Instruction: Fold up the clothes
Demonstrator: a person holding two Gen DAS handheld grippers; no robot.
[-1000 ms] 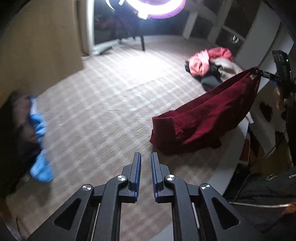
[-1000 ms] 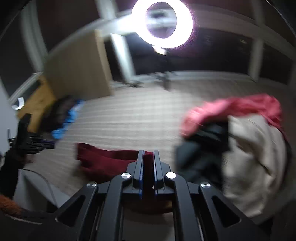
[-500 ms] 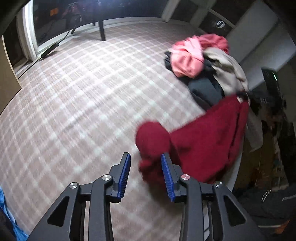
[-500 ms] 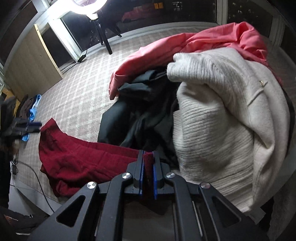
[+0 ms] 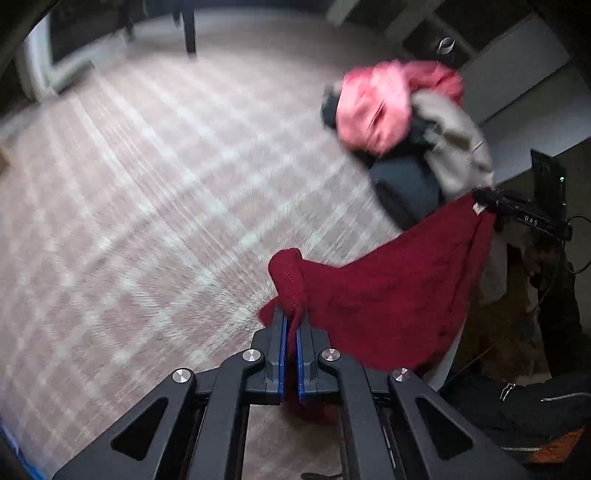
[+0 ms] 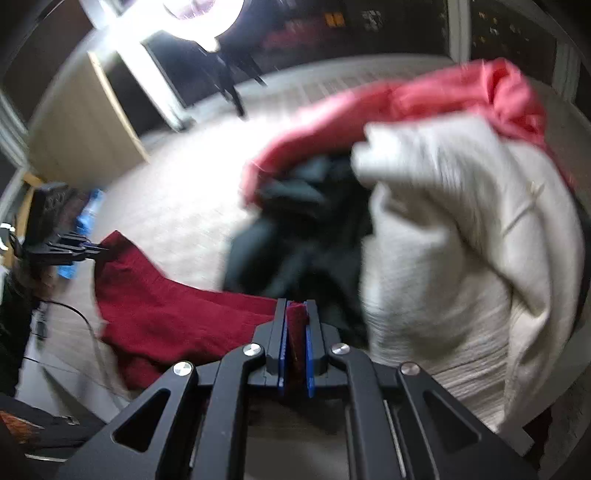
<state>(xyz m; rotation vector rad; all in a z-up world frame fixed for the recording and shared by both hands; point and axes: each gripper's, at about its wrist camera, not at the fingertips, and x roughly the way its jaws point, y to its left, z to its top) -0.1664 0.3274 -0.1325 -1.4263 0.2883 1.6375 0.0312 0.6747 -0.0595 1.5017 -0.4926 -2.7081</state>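
Observation:
A dark red garment (image 5: 388, 295) hangs stretched between my two grippers above the checked surface (image 5: 147, 203). My left gripper (image 5: 290, 317) is shut on one bunched corner of it. My right gripper (image 6: 296, 314) is shut on the opposite corner; the red garment (image 6: 166, 306) runs off to the left in that view. The right gripper also shows at the right edge of the left wrist view (image 5: 517, 214), and the left gripper at the left of the right wrist view (image 6: 74, 247).
A pile of clothes lies on the surface: a pink garment (image 5: 376, 107), a cream knit sweater (image 6: 461, 240) and a dark garment (image 6: 306, 229). A ring light (image 6: 203, 14) stands at the back. A blue item (image 6: 88, 218) lies at the far left.
My left gripper was open beside the red garment's corner and has now shut on it. The right gripper has kept its hold and lifted slightly, so the cloth now spans both grippers.

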